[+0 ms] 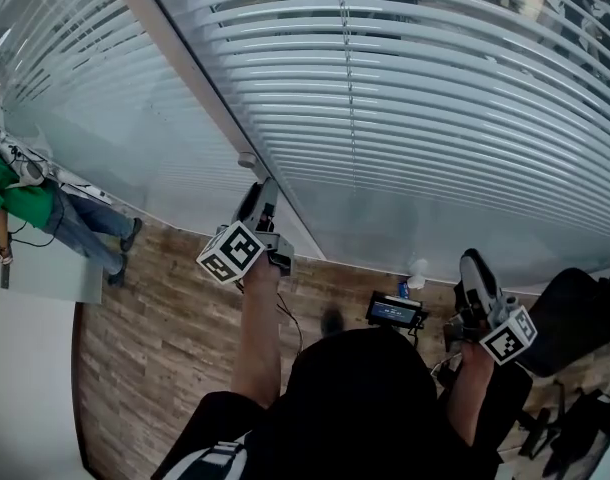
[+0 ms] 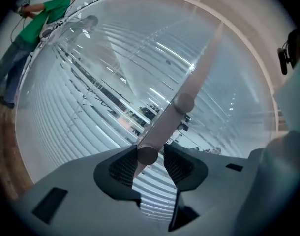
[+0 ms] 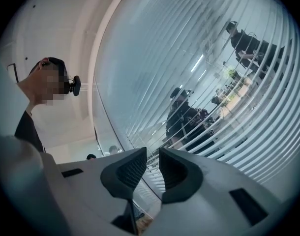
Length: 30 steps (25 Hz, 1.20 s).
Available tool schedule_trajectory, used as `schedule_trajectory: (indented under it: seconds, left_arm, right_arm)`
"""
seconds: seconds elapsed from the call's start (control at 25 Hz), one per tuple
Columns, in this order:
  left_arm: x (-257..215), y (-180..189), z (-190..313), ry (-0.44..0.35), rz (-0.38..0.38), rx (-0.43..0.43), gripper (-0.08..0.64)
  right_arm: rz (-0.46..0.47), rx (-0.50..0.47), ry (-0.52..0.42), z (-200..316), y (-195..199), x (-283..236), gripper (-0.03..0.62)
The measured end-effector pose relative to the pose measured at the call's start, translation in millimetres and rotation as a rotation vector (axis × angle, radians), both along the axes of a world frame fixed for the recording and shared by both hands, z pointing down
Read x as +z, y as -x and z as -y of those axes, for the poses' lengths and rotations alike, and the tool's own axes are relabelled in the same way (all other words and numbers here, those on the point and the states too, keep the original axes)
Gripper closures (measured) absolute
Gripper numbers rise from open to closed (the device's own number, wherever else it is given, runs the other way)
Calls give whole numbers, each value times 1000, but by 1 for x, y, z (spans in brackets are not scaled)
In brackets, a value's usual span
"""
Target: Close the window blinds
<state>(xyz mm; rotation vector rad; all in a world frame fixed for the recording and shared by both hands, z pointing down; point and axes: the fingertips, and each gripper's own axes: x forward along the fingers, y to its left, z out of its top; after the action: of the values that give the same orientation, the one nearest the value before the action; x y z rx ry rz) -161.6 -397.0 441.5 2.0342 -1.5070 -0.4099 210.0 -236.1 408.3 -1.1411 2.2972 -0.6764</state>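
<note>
White slats of the window blinds [image 1: 405, 98] span the glass ahead, tilted partly open so figures show through. The pale tilt wand [image 2: 189, 90] has its end between the left gripper's [image 2: 150, 154] parted jaws, against one pad and clear of the other. The right gripper [image 3: 152, 151], well apart from the wand, stands narrowly open and empty.

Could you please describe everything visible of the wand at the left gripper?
The wand is a slim, pale, plastic-looking rod with a rounded end and a thicker collar partway along. It runs slantwise in front of the slatted blinds. Its end sits between the left gripper's fingers, against one pad with a gap to the other, so it looks unclamped.
</note>
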Motion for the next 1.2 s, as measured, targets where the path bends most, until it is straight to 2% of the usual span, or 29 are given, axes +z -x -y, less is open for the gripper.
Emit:
schedule_trajectory:
  seconds: [0.08,0.16,0.36,0.52,0.6,0.76,0.84,0.88,0.92,0.96,1.08,1.12,1.16,1.2]
  left_arm:
    - [3,2,1,17,54,-17,422]
    - [3,2,0,23,173,-26,422]
    - [4,-6,0,23,577,-47,423]
    - [7,-9,1,11,992,-80,422]
    - [8,-12,1,7,1158,-93,423]
    - [9,-14,1,6,1372,-108,423]
    - [9,-15,1,-2,1412,-115,423]
    - [9,-16,0,-9,1370,-116,422]
    - [9,-16,-1,-14,1263,-112,422]
    - [8,-16,-2,-16,1091,-98,422]
    - [5,-14,-4,-1,408,-29,360]
    - [4,-11,-3,-1,221,-12,353]
    - [3,-9,-3,-6,80,-1,353]
    - [2,-7,-2,-8,-19,6,353]
  right_arm:
    - [1,5,2,-1,-1,1,520]
    - [1,9,4,-1,-1,1,520]
    - [2,7,6,1,1,2,520]
    - [1,2,6,2,3,1,520]
    - [2,-1,5,3,4,1,520]
    - [2,-3,3,2,5,0,520]
    - [3,-3,2,1,4,-1,520]
    - [2,-2,1,0,3,-1,520]
    - [2,0,1,-1,2,-1,520]
    - [2,2,1,-1,2,0,520]
    - [2,9,-1,-1,1,-1,520]
    - [2,10,0,0,1,-1,520]
    - [1,11,1,0,1,-1,520]
    - [1,11,1,-1,1,0,520]
